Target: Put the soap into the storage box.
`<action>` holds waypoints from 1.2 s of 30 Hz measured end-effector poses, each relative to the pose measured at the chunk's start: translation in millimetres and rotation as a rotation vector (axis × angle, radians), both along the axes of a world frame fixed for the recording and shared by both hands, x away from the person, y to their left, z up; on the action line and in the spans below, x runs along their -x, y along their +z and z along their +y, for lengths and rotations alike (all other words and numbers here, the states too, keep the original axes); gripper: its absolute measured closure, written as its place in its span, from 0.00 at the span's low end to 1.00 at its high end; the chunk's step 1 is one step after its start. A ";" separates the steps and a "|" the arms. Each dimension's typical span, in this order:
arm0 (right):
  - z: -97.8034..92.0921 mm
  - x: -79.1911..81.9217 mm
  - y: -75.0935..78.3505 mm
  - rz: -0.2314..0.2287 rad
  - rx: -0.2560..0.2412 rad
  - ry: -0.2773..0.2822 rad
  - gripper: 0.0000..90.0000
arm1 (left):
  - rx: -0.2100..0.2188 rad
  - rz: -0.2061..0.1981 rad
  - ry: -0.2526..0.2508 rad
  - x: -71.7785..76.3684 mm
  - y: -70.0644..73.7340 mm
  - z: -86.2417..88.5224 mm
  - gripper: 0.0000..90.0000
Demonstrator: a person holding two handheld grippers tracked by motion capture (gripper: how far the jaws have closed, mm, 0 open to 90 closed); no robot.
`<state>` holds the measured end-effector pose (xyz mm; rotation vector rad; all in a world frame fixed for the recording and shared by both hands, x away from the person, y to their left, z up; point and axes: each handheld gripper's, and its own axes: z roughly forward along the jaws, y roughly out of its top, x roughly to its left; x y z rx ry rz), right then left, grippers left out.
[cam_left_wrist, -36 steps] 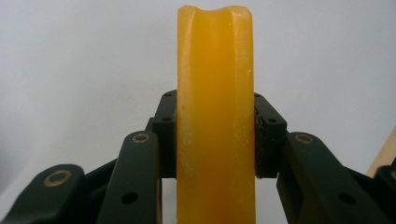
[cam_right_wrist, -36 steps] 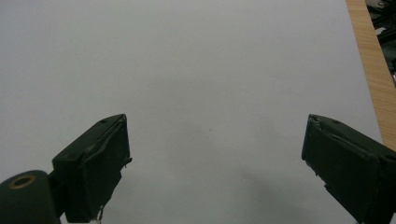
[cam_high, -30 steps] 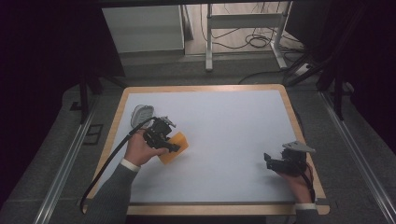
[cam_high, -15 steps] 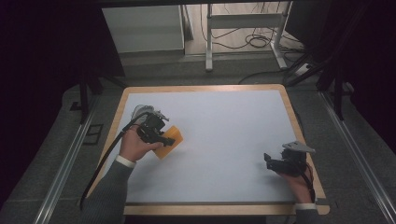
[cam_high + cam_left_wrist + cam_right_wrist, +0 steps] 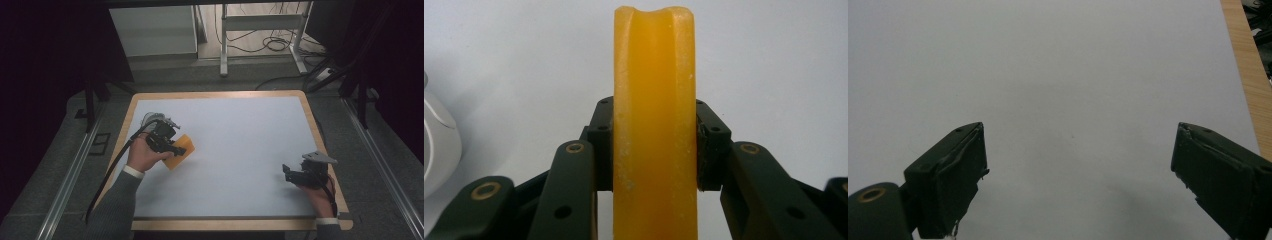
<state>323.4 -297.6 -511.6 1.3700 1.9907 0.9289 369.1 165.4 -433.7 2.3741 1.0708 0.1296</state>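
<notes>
Left gripper [image 5: 655, 150]: jaws pinching the yellow sponge [image 5: 655, 120] across its thin edge, holding it over the white mat [image 5: 240, 145], near the left border, probably for wiping. Right gripper [image 5: 1078, 180]: jaws spread wide, idling empty near the mat's right border.

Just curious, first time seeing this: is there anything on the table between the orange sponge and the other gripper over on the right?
Nothing: in the high view the white table is bare between the orange sponge, held by the left gripper, and the open right gripper.
</notes>
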 end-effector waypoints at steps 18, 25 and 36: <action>0.6 0.0 -0.6 -0.002 0.007 0.003 0.08 | -0.003 0.003 0.001 -1.8 0.6 0.7 0.68; 2.1 -0.2 -1.3 -0.002 0.020 -0.002 0.09 | -0.005 0.004 -0.006 -1.5 -0.7 -1.3 0.68; 2.2 0.0 -0.3 -0.005 0.015 -0.011 0.08 | -0.006 -0.012 0.015 -5.6 6.0 2.2 0.68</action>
